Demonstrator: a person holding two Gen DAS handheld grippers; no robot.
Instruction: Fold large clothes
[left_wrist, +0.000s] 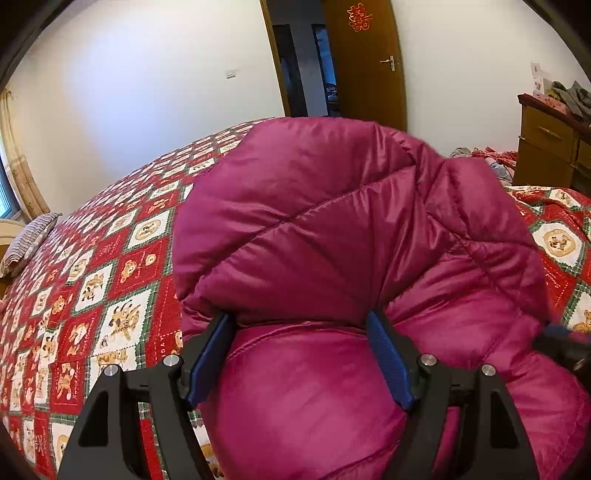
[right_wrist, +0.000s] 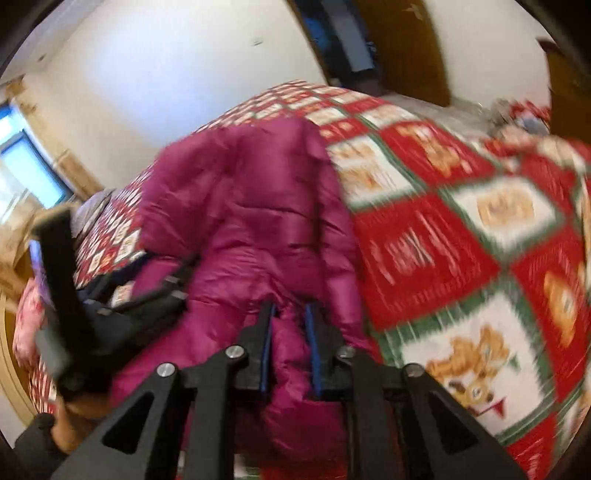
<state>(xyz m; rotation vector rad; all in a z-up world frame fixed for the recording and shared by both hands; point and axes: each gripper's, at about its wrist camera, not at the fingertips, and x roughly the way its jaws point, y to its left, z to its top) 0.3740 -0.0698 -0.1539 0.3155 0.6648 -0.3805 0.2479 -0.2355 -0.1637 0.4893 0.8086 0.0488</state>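
A household bedroom. A bed carries a red patchwork quilt (left_wrist: 110, 280) printed with cartoon animals and a striped pillow (left_wrist: 27, 240) at one end; behind it stand white walls, a wooden door (left_wrist: 364, 62) bearing a red paper decoration (left_wrist: 359, 17), and a wooden dresser (left_wrist: 550, 147) heaped with clothing.

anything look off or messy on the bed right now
The magenta puffer jacket lies bunched and lumpy on the red patchwork quilt, not flat. Loose clothes are heaped on the wooden dresser at the far right. Nothing looks damaged or spilled.
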